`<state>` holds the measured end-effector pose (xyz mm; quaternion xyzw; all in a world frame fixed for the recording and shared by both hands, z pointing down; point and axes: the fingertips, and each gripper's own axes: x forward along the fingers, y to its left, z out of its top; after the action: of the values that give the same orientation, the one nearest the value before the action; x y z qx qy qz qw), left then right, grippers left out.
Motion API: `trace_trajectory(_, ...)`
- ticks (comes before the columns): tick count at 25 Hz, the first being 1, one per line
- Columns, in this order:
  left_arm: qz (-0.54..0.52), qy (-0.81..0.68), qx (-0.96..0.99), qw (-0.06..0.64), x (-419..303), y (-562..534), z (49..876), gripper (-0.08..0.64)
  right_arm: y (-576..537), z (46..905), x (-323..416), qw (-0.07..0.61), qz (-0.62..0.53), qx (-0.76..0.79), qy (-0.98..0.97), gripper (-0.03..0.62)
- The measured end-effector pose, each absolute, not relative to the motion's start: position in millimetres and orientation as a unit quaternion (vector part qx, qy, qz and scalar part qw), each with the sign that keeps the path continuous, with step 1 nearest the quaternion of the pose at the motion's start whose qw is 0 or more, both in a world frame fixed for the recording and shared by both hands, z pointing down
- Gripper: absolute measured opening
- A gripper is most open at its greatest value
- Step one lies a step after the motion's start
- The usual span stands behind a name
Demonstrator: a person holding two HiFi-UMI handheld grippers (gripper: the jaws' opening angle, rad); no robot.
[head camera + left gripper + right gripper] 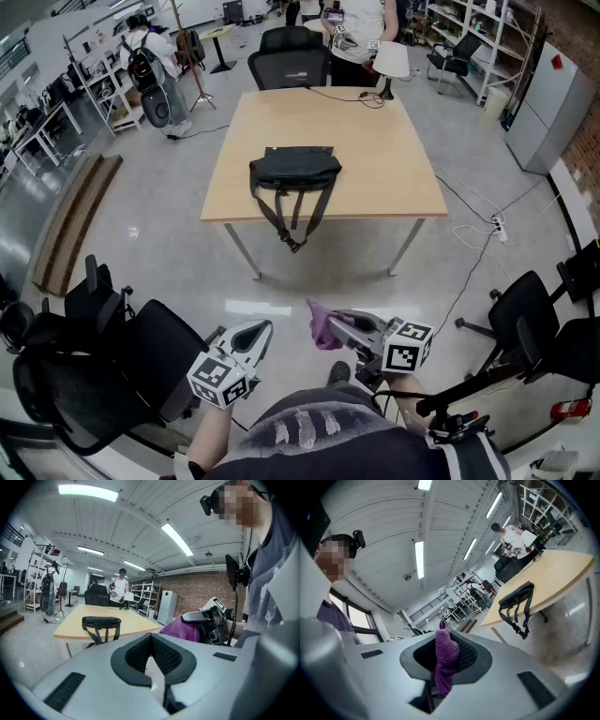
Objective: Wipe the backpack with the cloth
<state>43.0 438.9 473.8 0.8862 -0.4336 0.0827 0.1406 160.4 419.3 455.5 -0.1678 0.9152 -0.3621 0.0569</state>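
Observation:
A dark backpack (293, 167) lies flat on the wooden table (394, 178), its straps hanging over the near edge. It also shows far off in the left gripper view as the backpack (101, 622) and in the right gripper view as the backpack (516, 596). My right gripper (330, 328) is shut on a purple cloth (321, 324), which stands up between its jaws as the cloth (446, 660). My left gripper (261, 332) is shut with nothing in it. Both grippers hang over the floor, well short of the table.
Black office chairs (103, 366) stand at my left and another chair (548, 319) at my right. A cable and power strip (497, 229) lie on the floor right of the table. A white lamp (390, 64) and a person (356, 37) are at the far side.

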Motion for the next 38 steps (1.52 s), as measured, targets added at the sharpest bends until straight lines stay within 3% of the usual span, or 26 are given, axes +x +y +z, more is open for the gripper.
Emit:
trace_trajectory(10,0.091,-0.417,0.895,0.129,128.0,339.7,462.2,0.008,326.5,460.7,240.3,0.057,-0.367,-0.172,0.912,0.051)
trace_trajectory(14,0.104,-0.409,0.898,0.129,136.0,313.9,463.6,0.008,302.3,463.9,249.3,0.068,-0.377,-0.17,0.908,0.051)
trace_trajectory(19,0.101,-0.39,0.907,0.121,146.0,278.5,464.1,0.008,279.1,475.2,247.8,0.033,-0.357,-0.189,0.914,0.051)
trace_trajectory(26,0.091,-0.373,0.912,0.147,112.7,210.6,482.5,0.008,216.3,485.8,219.1,0.006,-0.37,-0.217,0.903,0.052)
trace_trajectory(38,0.056,-0.352,0.925,0.13,-13.4,55.1,466.6,0.008,73.6,465.0,92.3,-0.064,-0.311,-0.258,0.912,0.052)
